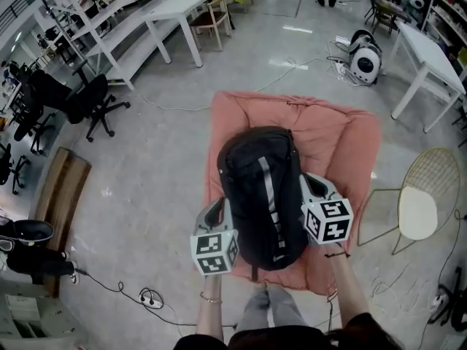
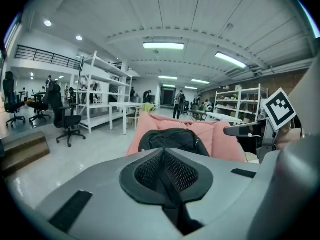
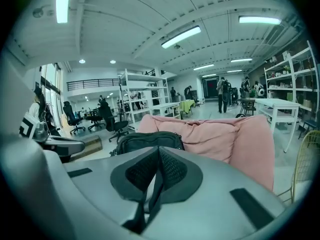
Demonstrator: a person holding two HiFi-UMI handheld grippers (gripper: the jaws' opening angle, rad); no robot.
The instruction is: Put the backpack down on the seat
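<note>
A black backpack (image 1: 259,195) lies lengthwise on the pink cushioned seat (image 1: 336,137), top end away from me. My left gripper (image 1: 217,216) is against its lower left side and my right gripper (image 1: 314,189) against its lower right side. In the left gripper view the pads (image 2: 150,171) are pressed together with a thin dark strap (image 2: 176,206) hanging down between them. The backpack (image 2: 172,140) and seat (image 2: 220,136) lie beyond. The right gripper view shows the same: pads (image 3: 175,171) closed on a narrow strap (image 3: 145,204), with the backpack (image 3: 150,141) ahead on the seat (image 3: 225,139).
A gold wire chair (image 1: 419,203) with a cream pad stands right of the seat. White tables (image 1: 182,6) (image 1: 430,49), a black office chair (image 1: 91,100) and a wooden bench (image 1: 62,188) stand around it. A power strip with cable (image 1: 149,297) lies on the floor at the lower left.
</note>
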